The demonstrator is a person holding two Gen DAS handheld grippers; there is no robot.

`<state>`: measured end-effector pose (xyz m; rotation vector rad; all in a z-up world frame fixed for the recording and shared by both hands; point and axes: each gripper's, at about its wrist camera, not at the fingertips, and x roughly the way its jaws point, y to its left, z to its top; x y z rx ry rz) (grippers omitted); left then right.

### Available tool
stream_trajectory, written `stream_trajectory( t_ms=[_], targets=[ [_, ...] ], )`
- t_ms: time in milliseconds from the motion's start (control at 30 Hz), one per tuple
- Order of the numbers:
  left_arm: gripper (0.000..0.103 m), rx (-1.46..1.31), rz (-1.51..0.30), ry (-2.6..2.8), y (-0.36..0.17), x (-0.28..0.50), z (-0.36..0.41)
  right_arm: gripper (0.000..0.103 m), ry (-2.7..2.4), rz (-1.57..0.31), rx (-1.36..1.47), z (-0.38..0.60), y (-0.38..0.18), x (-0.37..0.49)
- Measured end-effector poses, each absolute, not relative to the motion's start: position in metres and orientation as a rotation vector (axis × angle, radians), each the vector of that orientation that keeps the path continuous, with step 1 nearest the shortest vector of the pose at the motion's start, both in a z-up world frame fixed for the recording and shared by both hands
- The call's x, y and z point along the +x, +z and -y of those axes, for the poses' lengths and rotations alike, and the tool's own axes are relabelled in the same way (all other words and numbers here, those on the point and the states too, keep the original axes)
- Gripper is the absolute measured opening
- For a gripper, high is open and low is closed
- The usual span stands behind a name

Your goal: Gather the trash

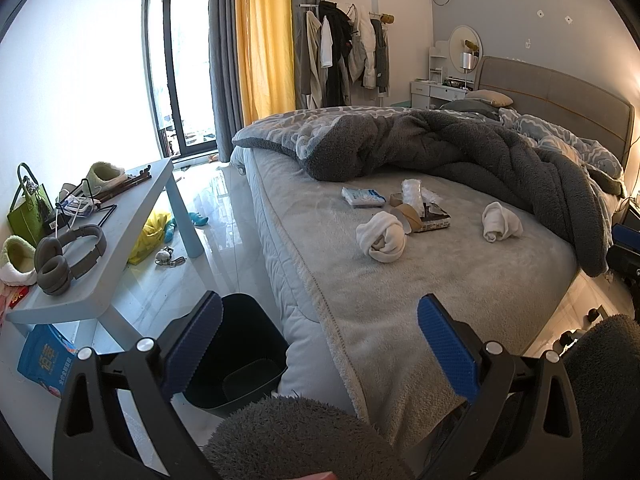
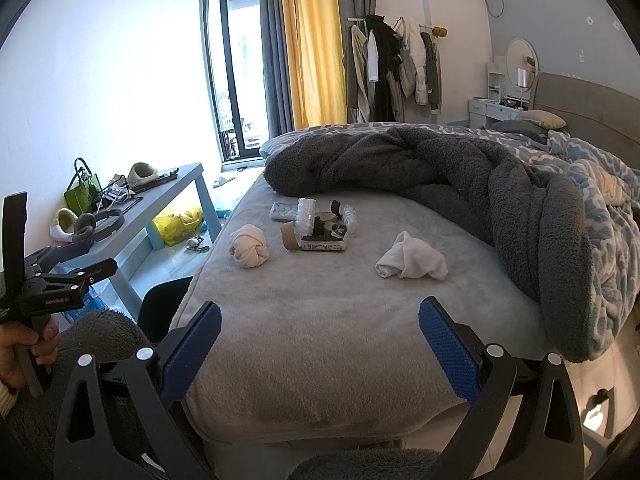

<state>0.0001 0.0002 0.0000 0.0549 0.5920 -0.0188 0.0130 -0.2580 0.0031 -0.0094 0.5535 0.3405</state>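
Holding both grippers low at the foot of the bed [image 2: 320,340], you have the left gripper [image 1: 320,344] and the right gripper [image 2: 320,344] each with fingers spread wide and nothing between the blue pads. The trash sits in a small cluster near the middle of the bed, just in front of the rumpled grey blanket [image 2: 460,168]: a clear plastic wrapper [image 2: 306,210], a cardboard roll [image 2: 289,236] and a flat dark box [image 2: 325,240] touching one another, with a pale blue tissue pack [image 2: 282,211] just beside them toward the window. 2 rolled white cloths lie apart from that cluster, 1 on its left [image 2: 249,252] and 1 on its right [image 2: 412,262]. A black bin [image 1: 236,352] stands on the floor against the bed's left edge, right by your left gripper's left finger, and looks empty from this angle. Your left hand [image 2: 24,350] shows in the right wrist view, wrapped around the left gripper's handle. To the left, a light blue table [image 1: 132,216] carries headphones [image 1: 68,256], a green bag [image 1: 28,208] and slippers.
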Motion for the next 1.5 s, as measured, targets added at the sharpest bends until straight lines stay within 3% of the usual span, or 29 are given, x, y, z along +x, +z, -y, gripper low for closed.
stream_trajectory(
  t_ms=[867, 1500],
  targets=[
    [0.100, 0.062, -0.608, 0.048, 0.006, 0.006, -0.007, 0.100, 0.319, -0.548, -0.018, 0.259, 0.015, 0.017],
    [0.099, 0.011, -0.644, -0.080, -0.005, 0.065, 0.018, 0.100, 0.255, -0.663, -0.011, 0.285, -0.023, 0.125]
  ],
)
